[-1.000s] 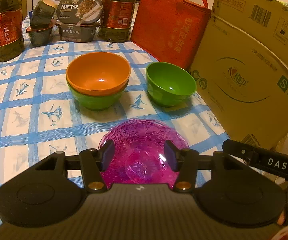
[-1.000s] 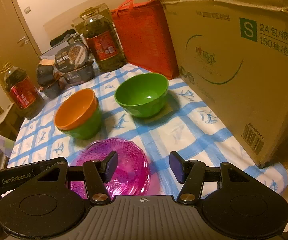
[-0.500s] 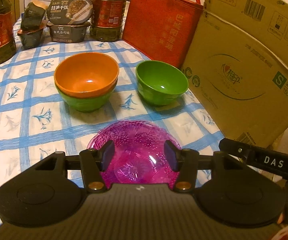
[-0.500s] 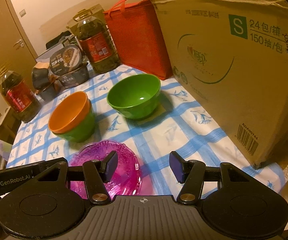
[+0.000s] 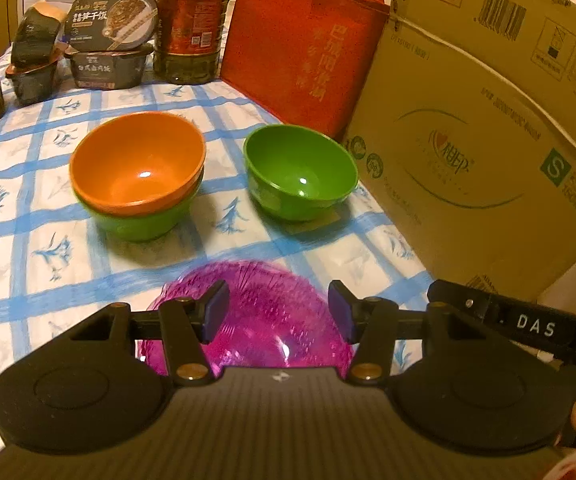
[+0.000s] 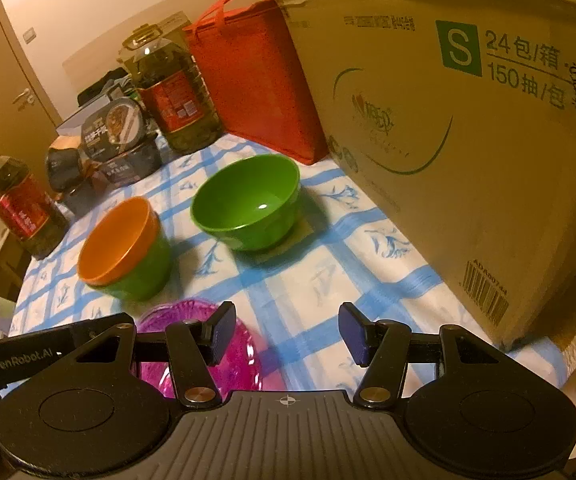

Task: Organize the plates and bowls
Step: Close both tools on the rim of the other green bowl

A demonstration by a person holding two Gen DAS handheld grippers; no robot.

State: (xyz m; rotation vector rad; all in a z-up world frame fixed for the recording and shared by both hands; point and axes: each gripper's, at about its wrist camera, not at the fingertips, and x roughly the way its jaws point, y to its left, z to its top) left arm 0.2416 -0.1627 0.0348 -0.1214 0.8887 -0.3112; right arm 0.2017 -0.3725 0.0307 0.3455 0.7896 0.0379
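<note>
Blue-checked tablecloth (image 5: pixel 28 200): both grippers (image 5: pixel 278 312) (image 6: pixel 286 334), jaws wide and empty, approach the lone green bowl (image 5: pixel 299 172), apparently next for stacking beside the orange bowl (image 5: pixel 136 164).

Both views slid rightward: bowls and pink plate (image 5: pixel 272 320) now further left in frame.

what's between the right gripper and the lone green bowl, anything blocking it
Nothing visible blocks it. The right gripper is open and empty, with only bare checked tablecloth between it and the lone green bowl. The pink plate lies off to its left, the cardboard box stands to its right.
</note>
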